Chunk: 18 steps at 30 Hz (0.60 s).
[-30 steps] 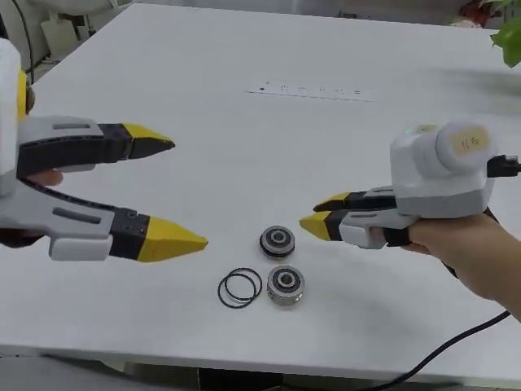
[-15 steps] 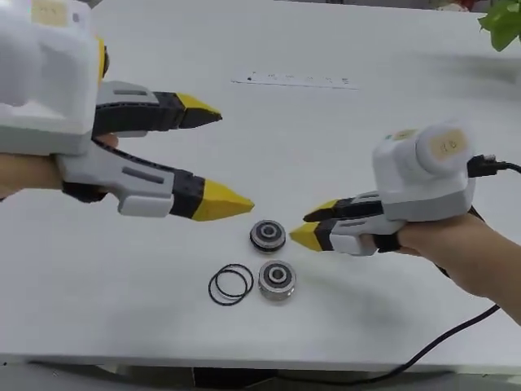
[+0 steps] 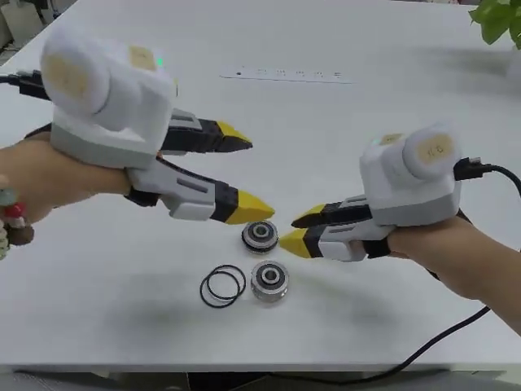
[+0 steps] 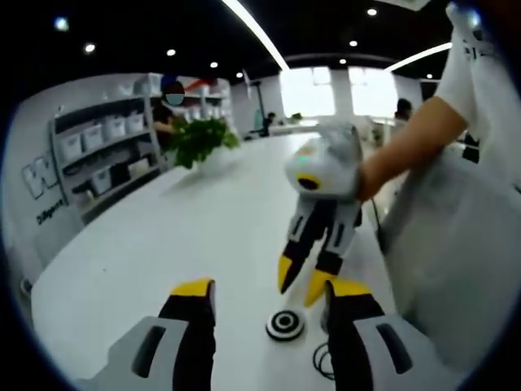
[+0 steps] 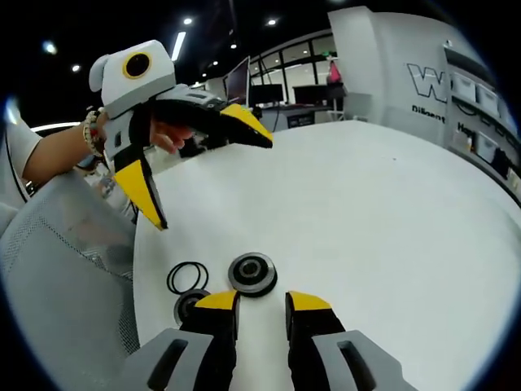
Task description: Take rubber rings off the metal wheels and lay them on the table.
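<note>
My left gripper [image 3: 256, 176] and right gripper [image 3: 291, 230] are built alike: pointed yellow tips, a black stretch behind them, then pale grey shells with dark slots. Behind the right jaws, a black cable [image 3: 480, 169] leaves the back of the casing. Behind the left jaws I wear a bracelet [image 3: 12, 216] of red and brown beads, a short white sleeve [image 4: 476, 65] and a light grey mesh garment [image 5: 57, 244].

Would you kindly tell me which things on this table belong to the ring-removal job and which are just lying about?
Job in hand:
- far wheel, dark-rimmed
- near wheel, bare metal rim
- loose rubber rings beside the near wheel
- left gripper, open
- right gripper, slightly open

Lying about:
- plant at the far corner
- row of small marks on the table
</note>
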Each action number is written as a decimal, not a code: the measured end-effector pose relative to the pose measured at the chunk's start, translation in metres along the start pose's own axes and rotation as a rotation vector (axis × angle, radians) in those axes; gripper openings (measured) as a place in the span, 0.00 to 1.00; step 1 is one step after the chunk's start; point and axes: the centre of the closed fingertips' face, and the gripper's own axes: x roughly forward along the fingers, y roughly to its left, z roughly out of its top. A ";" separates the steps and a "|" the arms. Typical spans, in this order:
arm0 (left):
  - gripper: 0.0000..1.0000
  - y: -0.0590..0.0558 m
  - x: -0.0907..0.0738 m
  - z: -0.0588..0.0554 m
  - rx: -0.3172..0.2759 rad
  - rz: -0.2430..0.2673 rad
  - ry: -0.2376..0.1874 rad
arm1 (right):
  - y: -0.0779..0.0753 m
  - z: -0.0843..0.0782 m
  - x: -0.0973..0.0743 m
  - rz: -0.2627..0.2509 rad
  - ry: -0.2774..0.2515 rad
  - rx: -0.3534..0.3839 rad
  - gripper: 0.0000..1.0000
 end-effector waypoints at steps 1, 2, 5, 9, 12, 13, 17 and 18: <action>0.55 -0.001 0.004 -0.004 0.003 -0.005 0.008 | 0.000 0.000 0.000 0.001 0.001 -0.002 0.20; 0.54 -0.001 0.006 -0.007 0.004 -0.008 0.013 | 0.001 -0.001 0.001 0.003 0.004 -0.004 0.20; 0.43 0.000 0.012 -0.016 0.001 0.004 0.022 | 0.001 -0.002 0.002 0.001 0.012 -0.013 0.20; 0.38 0.002 0.015 -0.032 -0.049 0.037 0.022 | 0.002 -0.002 0.003 0.003 0.012 -0.014 0.20; 0.38 0.000 0.017 -0.045 -0.074 0.060 0.036 | 0.002 -0.002 0.004 0.004 0.012 -0.013 0.20; 0.38 -0.001 0.018 -0.047 -0.076 0.059 0.040 | 0.002 -0.002 0.004 0.004 0.012 -0.013 0.20; 0.36 -0.001 0.021 -0.050 -0.128 0.064 0.032 | 0.002 -0.003 0.005 0.004 0.017 -0.021 0.20; 0.35 -0.002 0.022 -0.051 -0.132 0.063 0.032 | 0.003 -0.004 0.005 0.004 0.019 -0.022 0.20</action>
